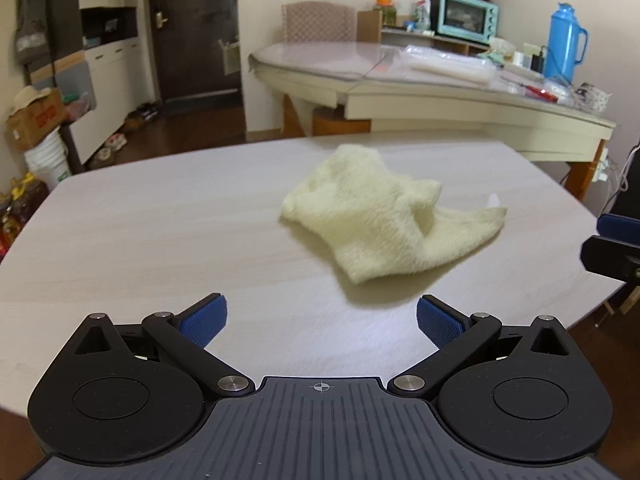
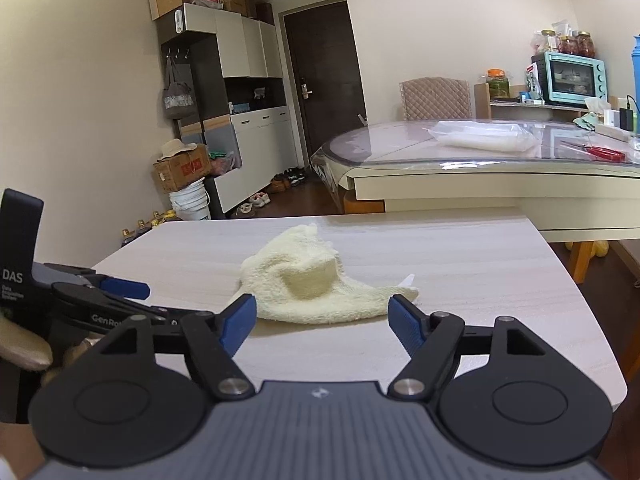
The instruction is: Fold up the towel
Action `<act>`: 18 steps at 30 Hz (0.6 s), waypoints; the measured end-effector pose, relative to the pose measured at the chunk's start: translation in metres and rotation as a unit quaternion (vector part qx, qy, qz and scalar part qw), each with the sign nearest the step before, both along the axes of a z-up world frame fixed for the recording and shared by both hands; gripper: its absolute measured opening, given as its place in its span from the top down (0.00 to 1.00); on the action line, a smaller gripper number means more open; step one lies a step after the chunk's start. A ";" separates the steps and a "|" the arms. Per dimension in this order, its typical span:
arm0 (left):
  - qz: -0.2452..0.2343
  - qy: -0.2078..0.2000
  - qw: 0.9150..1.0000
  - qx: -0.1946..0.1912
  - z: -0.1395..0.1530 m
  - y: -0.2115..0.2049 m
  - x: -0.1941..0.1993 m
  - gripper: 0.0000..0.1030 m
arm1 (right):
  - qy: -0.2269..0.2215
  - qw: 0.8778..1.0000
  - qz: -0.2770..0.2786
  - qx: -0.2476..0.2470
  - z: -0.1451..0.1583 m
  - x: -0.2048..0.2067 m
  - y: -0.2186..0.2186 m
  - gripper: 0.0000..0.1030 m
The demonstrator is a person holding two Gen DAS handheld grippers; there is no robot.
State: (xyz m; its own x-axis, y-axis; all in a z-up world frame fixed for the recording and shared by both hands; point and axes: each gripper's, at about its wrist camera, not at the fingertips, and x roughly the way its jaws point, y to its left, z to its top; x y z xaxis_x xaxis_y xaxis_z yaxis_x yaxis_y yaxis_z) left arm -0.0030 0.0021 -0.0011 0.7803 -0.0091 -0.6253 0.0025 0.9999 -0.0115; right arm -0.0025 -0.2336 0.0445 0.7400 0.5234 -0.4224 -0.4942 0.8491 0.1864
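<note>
A pale yellow fluffy towel (image 1: 380,216) lies crumpled in a loose heap on the light wood table (image 1: 160,232). My left gripper (image 1: 322,318) hovers over the near part of the table, short of the towel, open with nothing between its blue pads. In the right wrist view the same towel (image 2: 316,284) sits just beyond my right gripper (image 2: 322,320), which is open and empty, its fingertips close to the towel's near edge. The left gripper (image 2: 124,288) shows at the left of that view, and the right gripper's tip (image 1: 616,232) at the right edge of the left view.
A second, glass-topped table (image 2: 460,160) stands behind with a plastic bag, red scissors (image 2: 604,153), a blue thermos (image 1: 566,40) and a teal oven (image 1: 468,16). Cabinets, boxes, a bucket and shoes line the far left wall. The work table's right edge (image 2: 592,320) is near.
</note>
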 end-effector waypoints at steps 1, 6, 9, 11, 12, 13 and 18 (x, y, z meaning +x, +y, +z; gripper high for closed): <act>-0.001 -0.004 1.000 -0.004 -0.002 0.003 -0.005 0.00 | -0.003 1.000 0.000 -0.003 0.000 0.000 0.000 0.27; -0.004 -0.026 0.999 -0.022 -0.010 0.020 -0.028 0.00 | -0.001 1.000 -0.006 -0.006 0.001 0.006 0.000 0.25; 0.002 -0.004 1.000 -0.009 -0.010 0.015 -0.022 0.00 | 0.002 1.000 -0.010 -0.008 0.004 0.001 0.006 0.25; 0.004 0.009 1.000 0.001 -0.005 0.011 -0.019 0.00 | -0.009 1.000 0.001 -0.007 0.006 -0.004 0.013 0.25; 0.004 0.015 1.000 0.006 -0.001 0.006 -0.015 0.00 | -0.020 1.000 0.011 -0.006 0.006 -0.006 0.015 0.25; 0.005 0.022 1.000 0.011 0.002 0.002 -0.010 0.00 | -0.017 1.000 0.011 -0.006 0.006 -0.005 0.015 0.25; 0.003 0.020 1.000 0.012 0.004 -0.002 -0.012 0.00 | -0.009 1.000 0.010 -0.006 0.005 -0.007 0.013 0.24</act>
State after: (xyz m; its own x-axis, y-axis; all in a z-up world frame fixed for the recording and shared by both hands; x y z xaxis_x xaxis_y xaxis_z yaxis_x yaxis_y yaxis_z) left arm -0.0146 0.0002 0.0033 0.7543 0.0111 -0.6565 -0.0039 0.9999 0.0125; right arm -0.0092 -0.2211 0.0500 0.7372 0.5331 -0.4151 -0.5142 0.8412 0.1671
